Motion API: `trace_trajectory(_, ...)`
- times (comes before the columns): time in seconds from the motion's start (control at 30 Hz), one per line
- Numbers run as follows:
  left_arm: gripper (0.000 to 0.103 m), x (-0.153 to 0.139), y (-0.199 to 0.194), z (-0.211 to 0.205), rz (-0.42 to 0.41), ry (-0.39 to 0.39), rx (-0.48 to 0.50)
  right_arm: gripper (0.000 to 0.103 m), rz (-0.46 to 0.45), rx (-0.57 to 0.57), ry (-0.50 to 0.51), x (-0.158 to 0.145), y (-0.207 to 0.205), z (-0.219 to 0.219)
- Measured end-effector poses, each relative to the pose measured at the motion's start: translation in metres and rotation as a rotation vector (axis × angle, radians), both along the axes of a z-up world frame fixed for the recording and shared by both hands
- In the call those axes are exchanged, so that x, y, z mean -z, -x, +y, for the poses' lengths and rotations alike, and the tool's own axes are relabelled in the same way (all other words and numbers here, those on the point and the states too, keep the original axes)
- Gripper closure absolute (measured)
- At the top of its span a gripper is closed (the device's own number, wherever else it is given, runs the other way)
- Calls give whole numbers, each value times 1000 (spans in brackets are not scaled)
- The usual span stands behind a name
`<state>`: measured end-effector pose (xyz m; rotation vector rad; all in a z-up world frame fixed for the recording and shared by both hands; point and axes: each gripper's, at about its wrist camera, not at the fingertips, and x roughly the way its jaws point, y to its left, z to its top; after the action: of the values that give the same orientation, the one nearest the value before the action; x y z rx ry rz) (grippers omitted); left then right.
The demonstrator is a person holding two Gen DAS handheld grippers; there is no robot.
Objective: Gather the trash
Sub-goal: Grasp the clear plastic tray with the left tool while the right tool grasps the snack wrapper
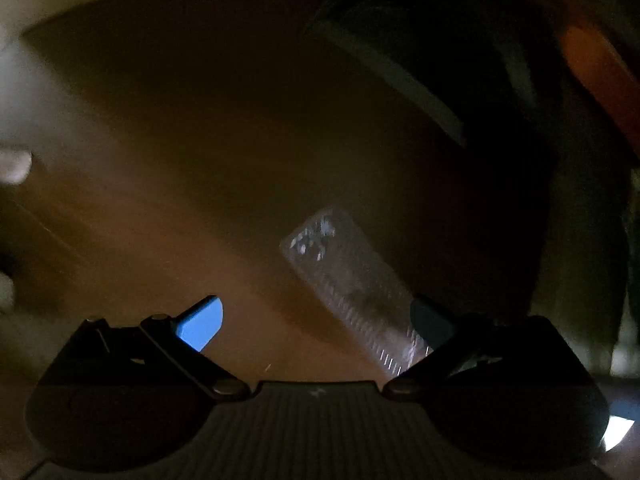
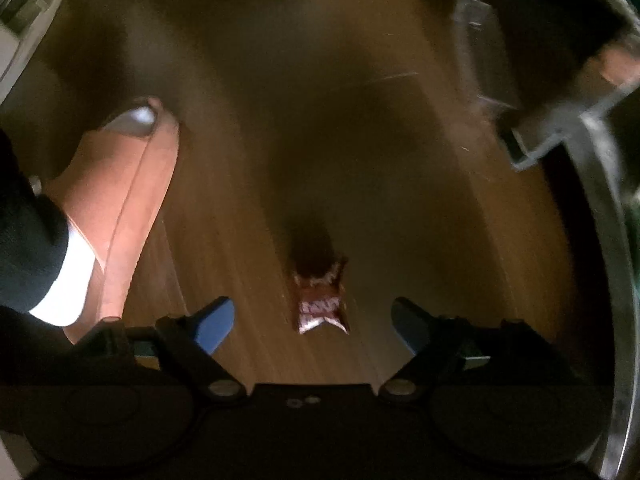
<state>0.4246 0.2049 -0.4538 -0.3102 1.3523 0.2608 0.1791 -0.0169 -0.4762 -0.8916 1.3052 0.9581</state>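
Clear plastic wrapper (image 1: 352, 284): long, flat, see-thru w/ ribbed shine, lying diagonal on brown wood floor (image 1: 180, 160), blurred. Red & white snack wrapper (image 2: 322, 300): small, crumpled, ends flared, lying flat on same floor, print too blurred to read.
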Motion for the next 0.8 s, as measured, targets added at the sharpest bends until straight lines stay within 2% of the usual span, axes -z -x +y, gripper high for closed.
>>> trace_trajectory(0.1, 2, 19, -14, 4, 31, 42, -113, 17, -16, -52, 13, 16, 1, 4)
trace_trajectory(0.27, 2, 48, -23, 1, 94, 71, -216, 17, -48, -117, 22, 33, 5, 7)
trace_trajectory(0.43, 2, 65, -22, -6, 125, 79, -233, 17, -53, -132, 34, 51, 6, 6)
trace_trajectory(0.53, 3, 70, -19, -12, 125, 62, -207, 23, -54, -132, 39, 57, 4, 8)
trace_trajectory(0.63, 15, 72, -16, -17, 127, 44, -194, 32, -57, -132, 51, 63, 2, 8)
trace_trajectory(0.7, 27, 74, -15, -19, 133, 44, -192, 43, -60, -136, 58, 66, 1, 8)
trace_trajectory(0.77, 29, 71, -14, -21, 131, 23, -182, 47, -59, -131, 60, 67, 1, 8)
trace_trajectory(0.8, 35, 70, -13, -22, 129, 15, -180, 50, -56, -126, 60, 67, 1, 8)
